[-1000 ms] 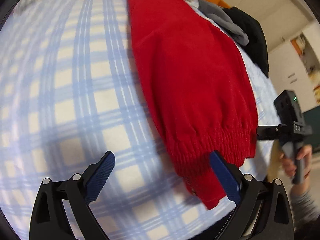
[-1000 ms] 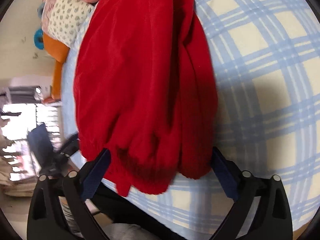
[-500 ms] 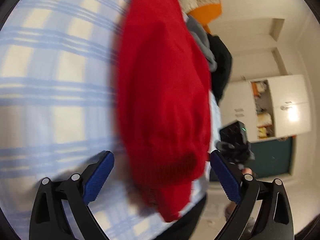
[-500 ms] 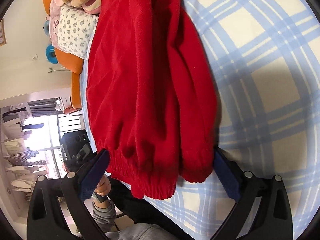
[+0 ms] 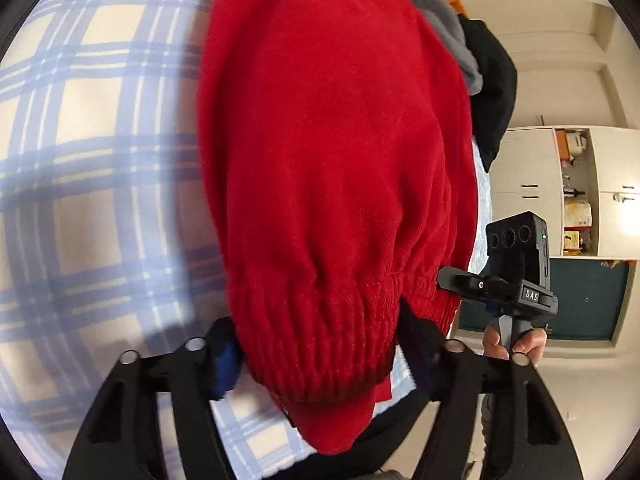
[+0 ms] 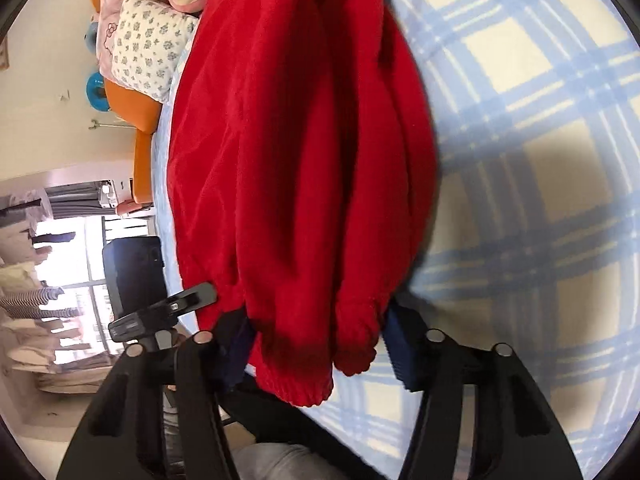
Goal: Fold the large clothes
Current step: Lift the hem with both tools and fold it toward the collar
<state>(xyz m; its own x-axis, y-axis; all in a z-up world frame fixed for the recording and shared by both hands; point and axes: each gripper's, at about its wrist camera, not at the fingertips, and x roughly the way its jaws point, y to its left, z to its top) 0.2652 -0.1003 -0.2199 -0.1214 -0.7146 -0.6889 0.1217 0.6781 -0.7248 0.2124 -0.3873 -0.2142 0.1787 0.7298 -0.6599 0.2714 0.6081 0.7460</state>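
A red sweater point(image 5: 332, 160) lies folded lengthwise on the blue-and-cream plaid bedsheet point(image 5: 88, 168). Its ribbed hem fills the space between the fingers of my left gripper point(image 5: 324, 360), whose jaws have closed in on the bunched hem. In the right wrist view the sweater point(image 6: 296, 168) hangs with its hem and a cuff between the fingers of my right gripper point(image 6: 320, 348), which also presses in on the fabric. Each gripper shows in the other's view: the right one point(image 5: 516, 280) at the sweater's right edge, the left one point(image 6: 160, 312) at its left edge.
Grey and black clothes point(image 5: 480, 80) lie piled beyond the sweater at the bed's far right. Patterned pillows and a plush toy point(image 6: 148, 44) sit by an orange headboard point(image 6: 140, 120). White cabinets point(image 5: 560, 192) stand past the bed edge. My legs are below the bed's near edge.
Both grippers moved forward onto the sweater's hem and their jaws closed from wide open onto the fabric. The hem now bunches between the fingers.
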